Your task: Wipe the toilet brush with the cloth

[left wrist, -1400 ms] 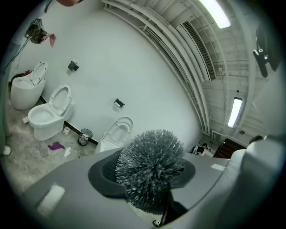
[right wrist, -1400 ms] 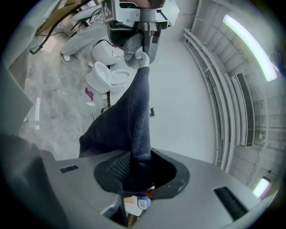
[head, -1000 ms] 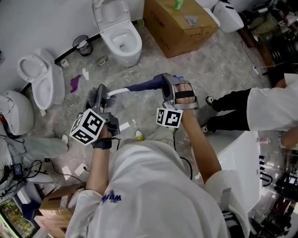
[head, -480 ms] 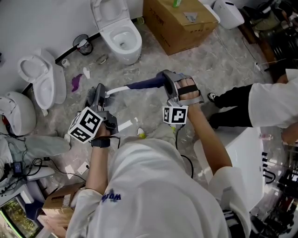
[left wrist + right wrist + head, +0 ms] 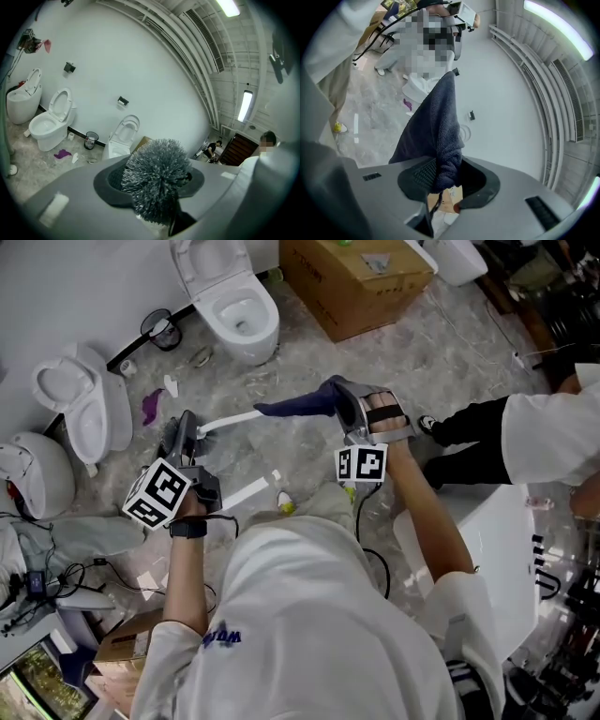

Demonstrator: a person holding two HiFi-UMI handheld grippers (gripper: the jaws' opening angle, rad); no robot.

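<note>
My left gripper (image 5: 184,433) is shut on the toilet brush just behind its grey bristle head (image 5: 157,183), which fills the space between the jaws in the left gripper view. The brush's white handle (image 5: 231,420) runs right across the head view into a dark blue cloth (image 5: 295,407). My right gripper (image 5: 336,399) grips that cloth (image 5: 436,122) at one end. Its jaws are opening slightly with the cloth still pinched between them. The cloth covers the far end of the handle.
Two white toilets (image 5: 234,310) (image 5: 80,399) stand by the wall with a small wire bin (image 5: 161,331) between them. A cardboard box (image 5: 352,273) sits at the top. A person's dark trouser legs (image 5: 469,442) and a white tub (image 5: 487,549) are at the right. Scraps litter the floor.
My right gripper has drawn the cloth a little further along the handle, away from the brush head. The left gripper has held the brush still.
</note>
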